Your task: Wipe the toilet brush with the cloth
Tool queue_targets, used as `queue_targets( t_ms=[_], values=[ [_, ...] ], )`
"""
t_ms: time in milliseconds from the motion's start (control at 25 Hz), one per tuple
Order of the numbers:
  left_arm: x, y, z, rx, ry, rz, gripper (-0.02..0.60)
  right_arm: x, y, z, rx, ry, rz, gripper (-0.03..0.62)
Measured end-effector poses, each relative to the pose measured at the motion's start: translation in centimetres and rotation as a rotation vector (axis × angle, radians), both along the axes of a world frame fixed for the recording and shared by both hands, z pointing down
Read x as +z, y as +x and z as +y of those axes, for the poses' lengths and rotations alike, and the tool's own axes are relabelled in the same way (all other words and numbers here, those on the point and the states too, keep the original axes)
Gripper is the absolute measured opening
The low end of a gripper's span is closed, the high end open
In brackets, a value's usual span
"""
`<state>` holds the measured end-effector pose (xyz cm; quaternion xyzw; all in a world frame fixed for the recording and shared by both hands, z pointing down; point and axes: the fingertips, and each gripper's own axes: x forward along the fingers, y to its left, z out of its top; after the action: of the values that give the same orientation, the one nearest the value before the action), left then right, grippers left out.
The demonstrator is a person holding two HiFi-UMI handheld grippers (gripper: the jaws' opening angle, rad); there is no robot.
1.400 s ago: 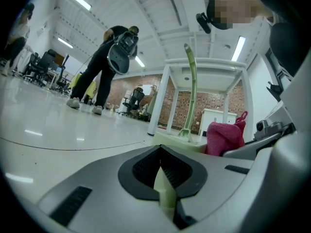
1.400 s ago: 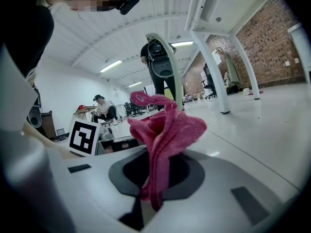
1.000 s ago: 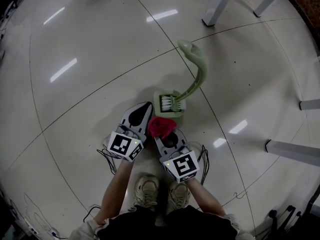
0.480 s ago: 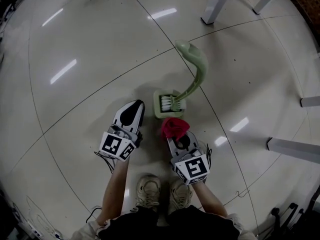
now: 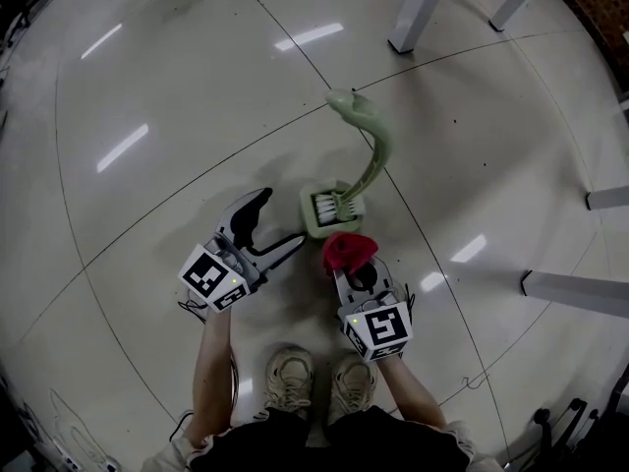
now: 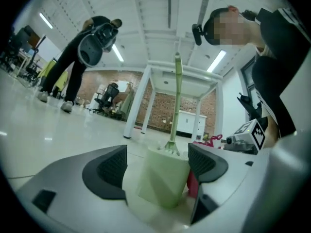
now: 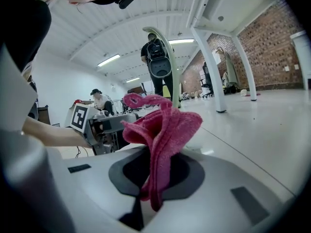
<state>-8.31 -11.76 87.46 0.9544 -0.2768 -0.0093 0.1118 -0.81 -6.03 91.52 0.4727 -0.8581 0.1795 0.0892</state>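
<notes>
Leftmost, the left gripper's [image 5: 280, 218] fingers have just been opening and stand wide with nothing between them, the pale green plastic holder [image 5: 316, 222] just ahead, untouched. Upright in it, the toilet brush [image 5: 375, 160] looks light and stiff; grip its smooth curved handle [image 5: 356, 111]. Rightward, the right gripper's [image 5: 352, 268] fingers pinch the soft, nubby red cloth [image 5: 346, 249].

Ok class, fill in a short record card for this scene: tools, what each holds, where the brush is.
Left tongs: open, just been opening; green holder framed between them, not gripped
Right tongs: shut on red cloth
Toilet brush: standing in holder, on tiled floor
Cloth position: beside holder, clear of brush handle
</notes>
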Motion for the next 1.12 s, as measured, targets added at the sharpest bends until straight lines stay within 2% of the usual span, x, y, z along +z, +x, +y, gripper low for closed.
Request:
queue_targets(
  t_ms=[120, 240, 320, 480, 960, 1120],
  values=[
    [0.3, 1.0, 0.3, 0.060, 0.006, -0.037, 0.373, 0.0, 0.8, -0.4, 0.022, 0.000, 0.010, 0.031],
    [1.2, 2.3, 0.5, 0.102, -0.011, -0.047, 0.448, 0.1, 1.3, -0.6, 0.035, -0.002, 0.020, 0.032],
    [1.4, 3.2, 0.7, 0.139, -0.014, -0.045, 0.467, 0.2, 1.5, -0.8, 0.043, -0.004, 0.019, 0.031],
    [2.2, 4.9, 0.5, 0.199, -0.035, -0.064, 0.472, 0.1, 2.0, -1.6, 0.054, -0.002, 0.014, 0.031],
    [2.4, 5.7, -1.4, 0.207, -0.057, -0.023, 0.472, 0.1, 2.8, -3.4, 0.045, 0.011, 0.022, 0.031],
    [2.2, 5.9, -1.2, 0.215, -0.063, -0.016, 0.471, 0.2, 2.8, -3.8, 0.015, 0.008, 0.032, 0.031]
  ],
)
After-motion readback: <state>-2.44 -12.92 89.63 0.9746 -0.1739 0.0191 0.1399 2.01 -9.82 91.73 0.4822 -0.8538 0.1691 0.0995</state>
